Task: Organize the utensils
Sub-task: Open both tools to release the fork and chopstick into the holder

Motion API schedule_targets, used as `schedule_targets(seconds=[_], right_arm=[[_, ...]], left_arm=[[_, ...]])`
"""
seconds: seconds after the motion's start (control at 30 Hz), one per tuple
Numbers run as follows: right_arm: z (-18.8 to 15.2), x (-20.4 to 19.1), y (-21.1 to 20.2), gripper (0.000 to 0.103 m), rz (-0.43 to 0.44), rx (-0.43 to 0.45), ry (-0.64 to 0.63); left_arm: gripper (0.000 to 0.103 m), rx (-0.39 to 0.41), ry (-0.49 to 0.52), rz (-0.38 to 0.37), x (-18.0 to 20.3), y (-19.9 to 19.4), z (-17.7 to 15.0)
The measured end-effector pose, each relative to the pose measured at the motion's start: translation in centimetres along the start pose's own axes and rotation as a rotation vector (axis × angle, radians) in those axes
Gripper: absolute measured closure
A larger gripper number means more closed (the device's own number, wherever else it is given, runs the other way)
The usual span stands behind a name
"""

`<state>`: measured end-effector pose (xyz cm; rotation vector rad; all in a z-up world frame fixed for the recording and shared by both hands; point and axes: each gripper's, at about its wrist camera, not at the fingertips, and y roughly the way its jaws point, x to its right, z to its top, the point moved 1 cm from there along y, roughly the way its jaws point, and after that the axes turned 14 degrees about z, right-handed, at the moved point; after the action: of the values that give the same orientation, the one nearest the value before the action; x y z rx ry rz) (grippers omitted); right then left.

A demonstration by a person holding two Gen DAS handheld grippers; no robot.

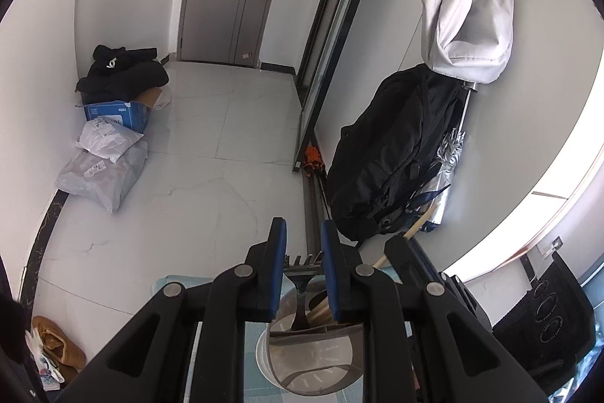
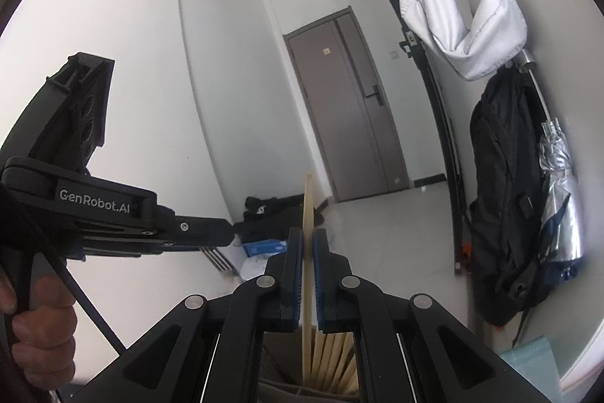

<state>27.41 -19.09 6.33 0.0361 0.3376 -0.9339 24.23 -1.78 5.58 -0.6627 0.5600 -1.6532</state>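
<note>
Gripping a chopstick (image 2: 307, 214), right tool (image 2: 307, 244), left tool (image 1: 304, 240) astride fork (image 1: 302, 261).

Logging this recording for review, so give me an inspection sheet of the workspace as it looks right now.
Surface: teal checked mat under the holder.
Job's things: fork and wooden chopstick, both over the utensil holder, which holds more chopsticks.
Clutter: parcels, blue box, black clothes on the floor.
Grippers: left claw grips the fork; right claw grips the chopstick.
Cables: black cable beside the left gripper's handle.
Surroundings: door, black backpack, white bag, silver umbrella.
</note>
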Motion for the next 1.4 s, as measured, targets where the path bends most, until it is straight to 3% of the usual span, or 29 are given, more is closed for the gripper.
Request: schedule_targets(seconds=[0.47, 0.8, 0.87, 0.93, 1.0, 1.1, 1.4], right_arm=[[-2.4, 0.0, -1.0, 0.098, 0.086, -0.215, -0.036], [-2.8, 2.4, -6.4, 0.095, 0.039, -0.239, 0.041], [-2.6, 2.8, -7.6, 0.094, 0.017, -0.244, 0.051], [-2.3, 3.1, -8.9, 0.091, 0.002, -0.248, 0.063], [-1.7, 3.2, -10.1, 0.082, -0.011, -0.242, 0.067], [-0.9, 3.1, -11.9, 0.077, -0.017, -0.223, 0.07], [1.7, -0.3, -15.1, 0.049, 0.01, -0.187, 0.019]], left_arm=[[0.088, -0.041, -0.037, 0.006, 0.3, 0.9, -1.8], [0.087, -0.115, -0.056, -0.018, 0.5, 2.4, -3.7], [0.078, -0.129, -0.048, 0.002, 0.8, 2.4, -3.9], [0.058, -0.121, -0.051, 0.008, 1.1, 2.0, -4.0], [0.054, -0.098, -0.06, 0.026, 1.2, 1.2, -4.2], [0.053, -0.073, -0.078, 0.032, 1.6, -0.4, -4.6], [0.023, 0.055, -0.064, 0.139, 2.8, -6.7, -5.9]])
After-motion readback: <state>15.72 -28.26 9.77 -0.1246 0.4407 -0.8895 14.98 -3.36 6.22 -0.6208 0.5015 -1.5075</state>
